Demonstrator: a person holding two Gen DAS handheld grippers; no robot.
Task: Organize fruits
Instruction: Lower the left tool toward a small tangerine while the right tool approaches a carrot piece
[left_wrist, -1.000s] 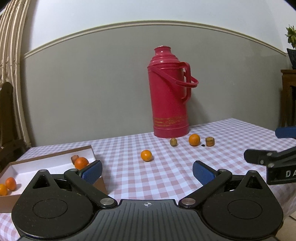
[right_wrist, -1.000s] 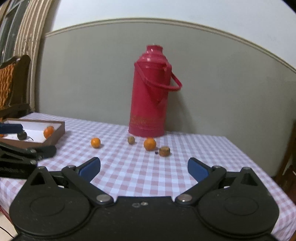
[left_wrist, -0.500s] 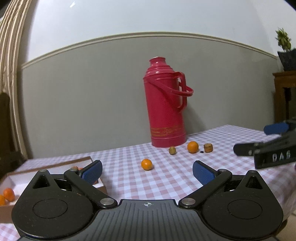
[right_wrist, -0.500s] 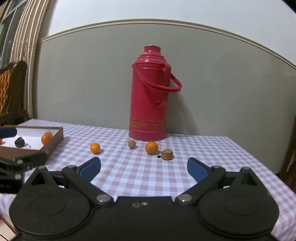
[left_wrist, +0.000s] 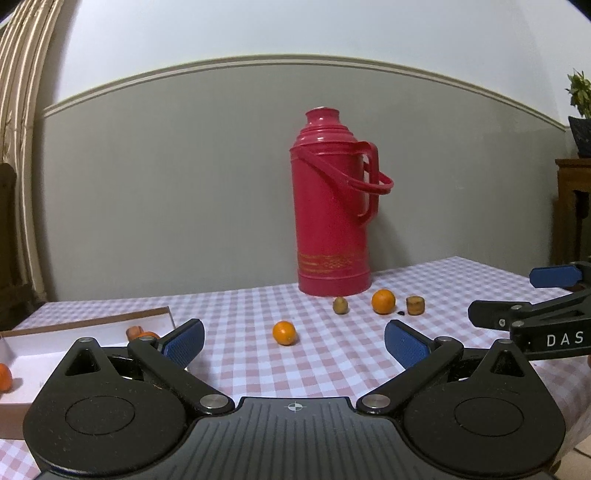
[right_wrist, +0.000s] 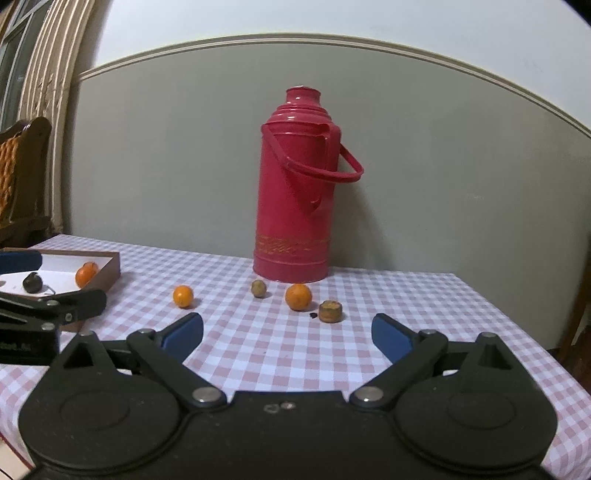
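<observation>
The job looks partly done. Some fruit already lies in the box (right_wrist: 110, 264) at the table's left edge: an orange (right_wrist: 85, 275) and a dark fruit (right_wrist: 32, 282), with more orange pieces seen from the left wrist, though how many is hard to tell. Left on the table (right_wrist: 388, 295), near its back edge before the flask (right_wrist: 295, 192), are a small orange (right_wrist: 183, 296), a brown fruit (right_wrist: 258, 288), a bigger orange (right_wrist: 298, 296) and a stubby brown piece (right_wrist: 330, 311). The left gripper (left_wrist: 293, 341) and right gripper (right_wrist: 287, 334) both hang spread wide and empty near the front edge. The cloth is pink-and-white check; behind stands a grey wall with a pale rail.
</observation>
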